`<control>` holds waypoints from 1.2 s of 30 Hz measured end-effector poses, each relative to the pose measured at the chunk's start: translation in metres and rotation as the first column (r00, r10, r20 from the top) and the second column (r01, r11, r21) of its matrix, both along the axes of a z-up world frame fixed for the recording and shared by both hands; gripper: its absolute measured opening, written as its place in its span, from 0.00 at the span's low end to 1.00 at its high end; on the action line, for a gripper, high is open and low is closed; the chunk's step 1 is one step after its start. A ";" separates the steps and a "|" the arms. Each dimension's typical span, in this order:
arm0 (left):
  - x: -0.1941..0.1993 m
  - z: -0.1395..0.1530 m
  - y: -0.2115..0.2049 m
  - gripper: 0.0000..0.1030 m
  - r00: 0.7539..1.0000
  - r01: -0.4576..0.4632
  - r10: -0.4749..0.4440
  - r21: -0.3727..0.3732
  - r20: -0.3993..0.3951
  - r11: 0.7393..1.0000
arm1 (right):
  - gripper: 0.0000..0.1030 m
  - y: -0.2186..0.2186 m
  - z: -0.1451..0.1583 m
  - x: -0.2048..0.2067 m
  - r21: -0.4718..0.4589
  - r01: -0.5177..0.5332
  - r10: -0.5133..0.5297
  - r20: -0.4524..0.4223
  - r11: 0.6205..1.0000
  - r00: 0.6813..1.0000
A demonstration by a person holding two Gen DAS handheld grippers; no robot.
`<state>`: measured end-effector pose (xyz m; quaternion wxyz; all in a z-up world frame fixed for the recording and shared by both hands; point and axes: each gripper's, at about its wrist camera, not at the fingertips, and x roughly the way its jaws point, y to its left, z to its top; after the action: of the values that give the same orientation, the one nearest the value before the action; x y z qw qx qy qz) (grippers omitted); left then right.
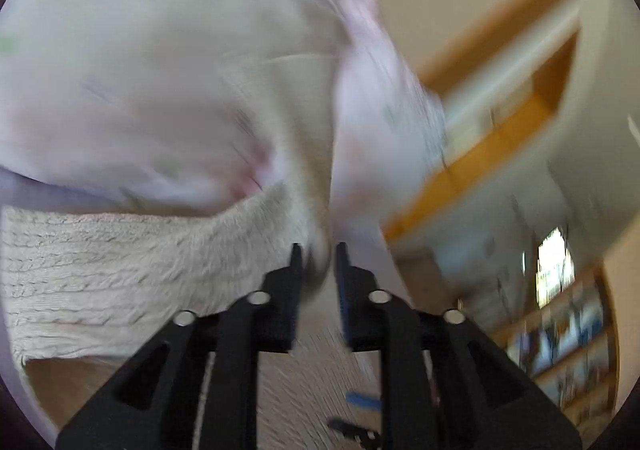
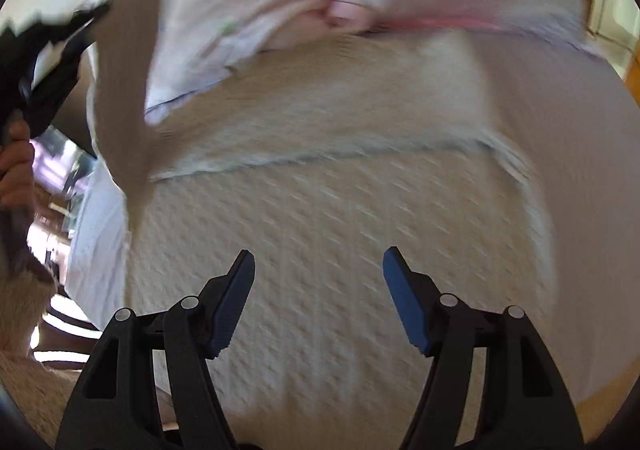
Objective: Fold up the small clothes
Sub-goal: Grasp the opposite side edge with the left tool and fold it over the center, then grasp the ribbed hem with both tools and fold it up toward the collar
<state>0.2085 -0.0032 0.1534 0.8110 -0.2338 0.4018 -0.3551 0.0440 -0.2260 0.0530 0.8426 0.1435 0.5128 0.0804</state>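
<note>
Your left hand-held gripper (image 1: 316, 250) is nearly pressed together, pinching an edge of the cream knit (image 1: 120, 266) and lifting it; both views are blurred, so judge the grip by feel as much as by sight. The knit hangs up from that pinch and spreads across the white bed cover (image 2: 580, 169) below. Your right hand-held gripper (image 2: 318, 258) is spread wide and holds nothing, hovering just above the knit's flat part. To do this fold well, I judge you should carry the lifted edge over evenly and use the free right gripper to pin or catch the opposite edge. A pale floral garment (image 2: 248, 1) lies touching the knit's far edge and partly over it; it may drag along. Beyond the knit, shelves (image 1: 572, 334) stand well apart.
</note>
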 end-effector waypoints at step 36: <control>-0.246 -0.154 0.154 0.07 0.829 -0.274 0.275 0.075 -0.488 0.959 | 0.08 -0.141 -0.068 -0.124 0.608 0.128 -0.013 -0.189 0.783 0.982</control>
<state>-0.0375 0.1510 -0.0006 0.7242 -0.3709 0.5580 -0.1631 -0.0795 -0.3671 -0.0152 0.7033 0.4367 0.5244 0.1991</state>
